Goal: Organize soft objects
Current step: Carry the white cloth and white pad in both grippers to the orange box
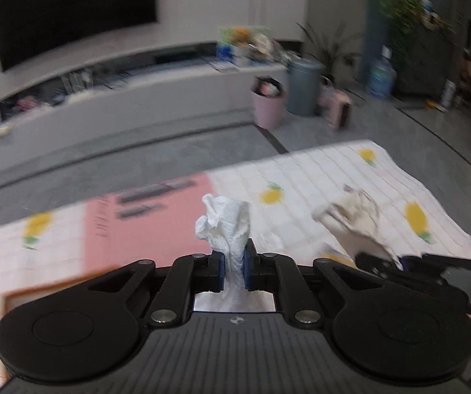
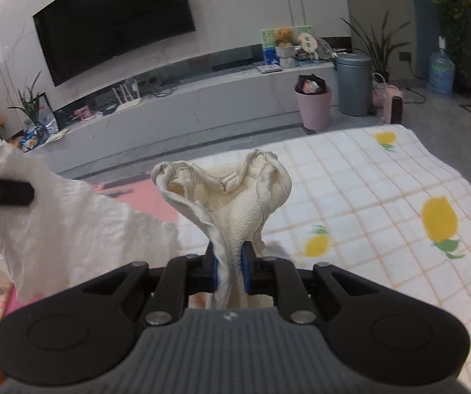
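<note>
Pink plastic waste bin [image 2: 313,106] on the grey tiled floor [image 2: 439,111], black liner showing, packed with crumpled wrappers up to the rim. Just beside it, tall grey lidded metal bin [image 2: 353,83], lid down, contents not visible. Clear blue water-cooler bottle [image 2: 440,74] stands further right against the wall. Left gripper [image 1: 234,267]: jaws clenched on a thin white crumpled cloth [image 1: 225,226], which sticks up above the blue pads and trails below them, clear of the table. Right gripper [image 2: 228,271]: jaws clamped on a cream terry towel [image 2: 232,193], bunched at the pinch and flaring open above it, also lifted off the surface. From the right wrist view the white cloth hangs to the left of the towel, the two close together; contact between them cannot be told. Work surface: table under a white checked tablecloth printed with yellow lemons [image 2: 366,190], a pink printed sheet [image 1: 150,216] lying flat on its left part. Room beyond: long white low media cabinet [image 2: 202,98] with a large black curved television [image 2: 113,23] on the marble wall above it, potted green plants [image 2: 378,46] at the right end. Left wrist view is motion-blurred.
</note>
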`<act>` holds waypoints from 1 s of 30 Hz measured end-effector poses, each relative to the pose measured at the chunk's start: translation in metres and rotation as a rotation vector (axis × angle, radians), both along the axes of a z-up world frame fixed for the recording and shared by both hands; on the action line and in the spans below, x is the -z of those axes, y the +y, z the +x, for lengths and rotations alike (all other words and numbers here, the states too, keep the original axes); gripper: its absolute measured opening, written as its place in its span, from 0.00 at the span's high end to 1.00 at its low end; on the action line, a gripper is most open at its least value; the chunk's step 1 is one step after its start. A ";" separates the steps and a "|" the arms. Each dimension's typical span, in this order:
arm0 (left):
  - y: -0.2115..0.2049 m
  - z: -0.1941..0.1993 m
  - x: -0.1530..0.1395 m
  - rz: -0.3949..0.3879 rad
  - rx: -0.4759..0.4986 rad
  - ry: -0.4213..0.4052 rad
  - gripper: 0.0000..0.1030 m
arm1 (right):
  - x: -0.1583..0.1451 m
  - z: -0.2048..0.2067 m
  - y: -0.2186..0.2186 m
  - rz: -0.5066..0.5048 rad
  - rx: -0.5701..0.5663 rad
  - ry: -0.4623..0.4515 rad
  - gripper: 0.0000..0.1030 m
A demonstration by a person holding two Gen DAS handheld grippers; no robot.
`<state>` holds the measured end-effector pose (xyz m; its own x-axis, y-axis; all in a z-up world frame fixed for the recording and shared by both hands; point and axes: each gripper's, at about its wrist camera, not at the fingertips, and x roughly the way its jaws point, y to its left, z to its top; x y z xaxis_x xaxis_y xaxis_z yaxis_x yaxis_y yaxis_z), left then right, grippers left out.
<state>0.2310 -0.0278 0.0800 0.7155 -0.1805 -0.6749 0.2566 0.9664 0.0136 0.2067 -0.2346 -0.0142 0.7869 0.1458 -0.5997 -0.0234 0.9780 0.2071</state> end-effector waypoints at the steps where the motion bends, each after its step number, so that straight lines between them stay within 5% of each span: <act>1: 0.013 0.001 -0.005 0.007 -0.024 -0.018 0.89 | -0.004 0.003 0.012 0.002 -0.014 -0.005 0.88; 10: 0.120 -0.011 -0.039 0.067 -0.225 -0.073 0.89 | -0.034 0.012 0.143 0.021 -0.181 -0.075 0.85; 16: 0.158 -0.033 -0.061 0.100 -0.266 -0.106 0.89 | -0.061 -0.001 0.208 -0.004 -0.281 -0.137 0.83; 26: 0.191 -0.072 -0.145 0.007 -0.292 -0.252 0.89 | -0.098 -0.024 0.245 -0.046 -0.309 -0.199 0.81; 30: 0.186 -0.080 -0.150 0.028 -0.260 -0.277 0.89 | -0.106 -0.030 0.249 -0.048 -0.314 -0.192 0.80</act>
